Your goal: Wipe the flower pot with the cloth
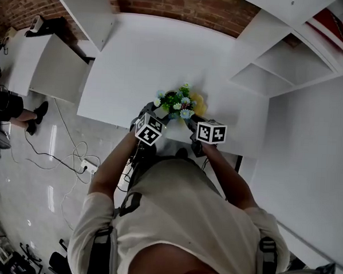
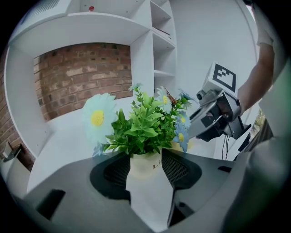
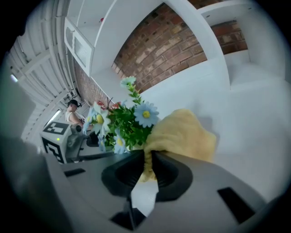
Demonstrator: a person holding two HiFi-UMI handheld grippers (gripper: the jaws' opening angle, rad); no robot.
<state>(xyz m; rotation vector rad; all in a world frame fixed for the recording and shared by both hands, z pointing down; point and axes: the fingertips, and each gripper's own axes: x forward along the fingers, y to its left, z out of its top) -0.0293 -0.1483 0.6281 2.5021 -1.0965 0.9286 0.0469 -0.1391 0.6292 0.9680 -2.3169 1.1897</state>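
A small cream flower pot (image 2: 144,164) with green leaves and blue and white daisies (image 1: 177,103) stands near the front edge of the white table (image 1: 135,63). My left gripper (image 2: 145,167) has its pads against the pot's two sides. Its marker cube (image 1: 149,129) shows in the head view. My right gripper (image 3: 148,160) is shut on a yellow cloth (image 3: 184,135), which bunches up against the right side of the plant (image 3: 122,123). The cloth (image 1: 198,104) hides the pot's right side. In the left gripper view the right gripper (image 2: 196,129) sits just right of the flowers.
White shelf compartments (image 1: 267,70) stand at the table's right, with a brick wall (image 1: 184,5) behind. A white cabinet (image 1: 43,64) stands left of the table. Cables and a power strip (image 1: 87,166) lie on the floor, and a seated person (image 1: 9,111) is at far left.
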